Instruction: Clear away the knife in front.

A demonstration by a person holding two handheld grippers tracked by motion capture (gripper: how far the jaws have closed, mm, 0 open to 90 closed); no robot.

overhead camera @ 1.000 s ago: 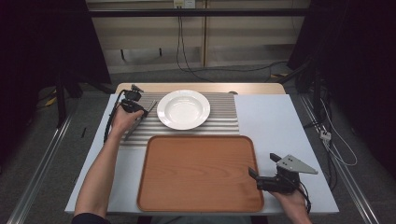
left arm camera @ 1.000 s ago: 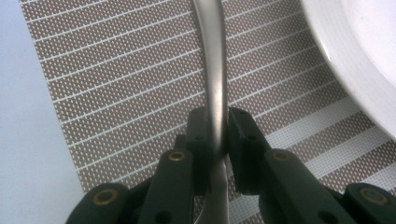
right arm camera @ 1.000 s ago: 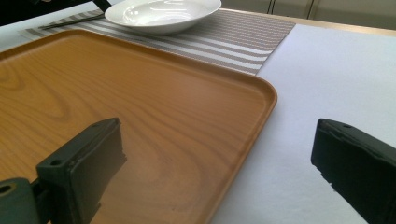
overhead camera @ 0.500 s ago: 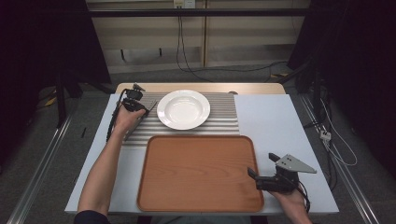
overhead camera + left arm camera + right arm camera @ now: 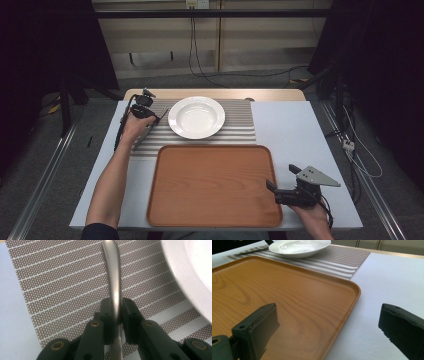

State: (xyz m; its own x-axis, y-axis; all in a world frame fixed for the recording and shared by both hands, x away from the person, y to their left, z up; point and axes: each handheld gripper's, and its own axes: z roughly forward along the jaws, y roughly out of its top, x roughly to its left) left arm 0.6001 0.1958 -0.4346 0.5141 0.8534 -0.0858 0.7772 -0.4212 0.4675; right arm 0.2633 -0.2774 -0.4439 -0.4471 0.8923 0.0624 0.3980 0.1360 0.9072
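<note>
A white deep plate (image 5: 196,117) sits on a grey striped placemat (image 5: 235,127) at the far side of the table. Left of the plate a metal utensil (image 5: 113,270) lies along the mat; its working end is out of sight. My left gripper (image 5: 115,307) is shut on the utensil's handle, low over the mat, and shows at the mat's left edge (image 5: 141,107) from above. A bare wooden tray (image 5: 215,185) lies nearer the person. My right gripper (image 5: 329,322) stands open astride the tray's right rim (image 5: 352,297), near its front right corner (image 5: 281,176), with nothing between its jaws.
The table top (image 5: 295,130) is covered in white, with open space right of the mat and tray. The person's left forearm (image 5: 112,180) reaches along the tray's left side. Cables lie on the floor (image 5: 350,145) to the right of the table.
</note>
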